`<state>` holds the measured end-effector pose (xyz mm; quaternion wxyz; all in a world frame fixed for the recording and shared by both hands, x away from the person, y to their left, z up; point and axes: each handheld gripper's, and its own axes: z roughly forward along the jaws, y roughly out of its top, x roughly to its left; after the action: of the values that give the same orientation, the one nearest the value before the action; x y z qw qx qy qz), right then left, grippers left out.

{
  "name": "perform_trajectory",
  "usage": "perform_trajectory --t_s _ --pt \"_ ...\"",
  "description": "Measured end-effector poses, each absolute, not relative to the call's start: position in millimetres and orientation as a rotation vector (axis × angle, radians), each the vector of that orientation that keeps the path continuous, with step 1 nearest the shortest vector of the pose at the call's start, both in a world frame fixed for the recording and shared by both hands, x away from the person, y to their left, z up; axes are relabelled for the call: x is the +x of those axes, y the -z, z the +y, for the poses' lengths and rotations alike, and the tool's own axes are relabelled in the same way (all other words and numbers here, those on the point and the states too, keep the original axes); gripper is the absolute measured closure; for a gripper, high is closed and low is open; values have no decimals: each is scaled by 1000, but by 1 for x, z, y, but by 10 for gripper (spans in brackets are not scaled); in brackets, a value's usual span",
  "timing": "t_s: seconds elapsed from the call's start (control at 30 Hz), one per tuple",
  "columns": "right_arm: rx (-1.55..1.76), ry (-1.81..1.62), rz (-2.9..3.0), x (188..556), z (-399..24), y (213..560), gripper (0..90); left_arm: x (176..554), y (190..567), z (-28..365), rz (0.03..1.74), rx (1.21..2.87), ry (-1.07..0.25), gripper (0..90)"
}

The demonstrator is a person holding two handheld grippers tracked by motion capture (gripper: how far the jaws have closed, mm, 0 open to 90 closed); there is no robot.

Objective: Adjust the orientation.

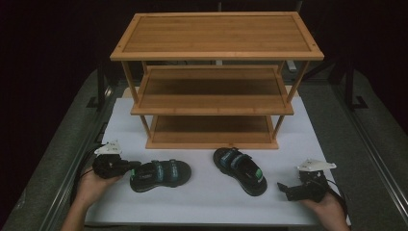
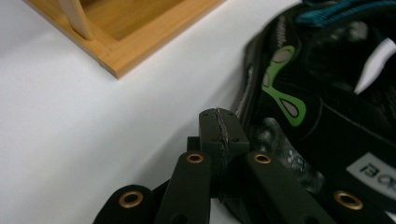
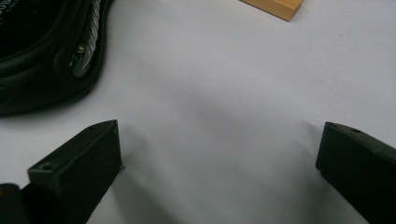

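Right gripper (image 3: 219,163): two black, blocky jaws rise from the bottom of the view and stand wide apart, with nothing between them.
Surface: smooth white table top (image 3: 224,84), bare beneath and between the jaws.
Sandal: black rubber-soled sandal (image 3: 42,56) at the upper left, its rounded end lying on the table top, near the left jaw but apart from it.
Rack: pale bamboo wooden corner (image 3: 275,7) at the top edge, well apart from both jaws.
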<state>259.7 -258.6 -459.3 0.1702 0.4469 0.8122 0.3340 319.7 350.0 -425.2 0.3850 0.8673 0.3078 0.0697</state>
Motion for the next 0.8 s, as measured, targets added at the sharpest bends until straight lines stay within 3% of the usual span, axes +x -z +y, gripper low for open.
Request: perform_trajectory --t_s 0.8 --pt "1271 -948 2308 260 -259 459 0 263 427 340 742 2224 -119 900"
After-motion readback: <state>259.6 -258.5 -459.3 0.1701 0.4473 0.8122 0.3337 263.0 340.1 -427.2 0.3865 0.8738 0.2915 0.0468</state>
